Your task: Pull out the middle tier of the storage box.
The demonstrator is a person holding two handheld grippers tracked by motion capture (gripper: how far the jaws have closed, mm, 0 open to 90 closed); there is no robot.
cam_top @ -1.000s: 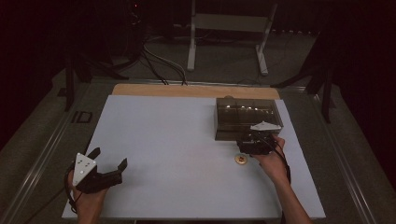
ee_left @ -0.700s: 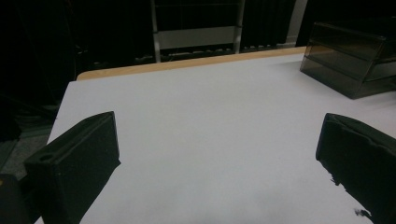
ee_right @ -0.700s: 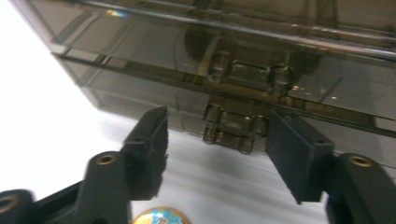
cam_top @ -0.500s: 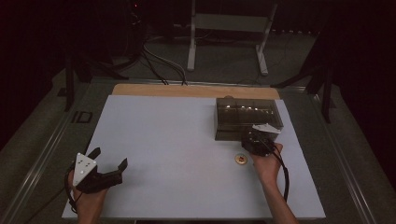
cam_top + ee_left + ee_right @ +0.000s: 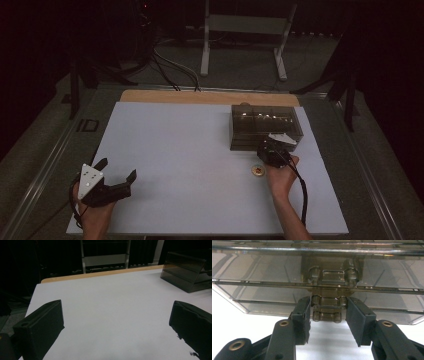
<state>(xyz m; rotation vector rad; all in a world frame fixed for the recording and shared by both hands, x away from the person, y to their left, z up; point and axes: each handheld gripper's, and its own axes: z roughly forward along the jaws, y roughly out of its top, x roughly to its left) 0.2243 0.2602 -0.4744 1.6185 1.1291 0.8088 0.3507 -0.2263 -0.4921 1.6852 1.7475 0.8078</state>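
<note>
My right tongs (image 5: 327, 315) bracket the box (image 5: 264, 126) latch (image 5: 327, 311), not yet clamped; they may slip off. Left tongs (image 5: 117, 325) gape, empty.

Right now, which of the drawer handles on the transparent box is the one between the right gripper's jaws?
The lower handle: the right gripper has one jaw on each side of it. The upper handle sits above, with no jaw beside it.

smoky clear drawer box (image 5: 264, 126), table's far-right
</note>
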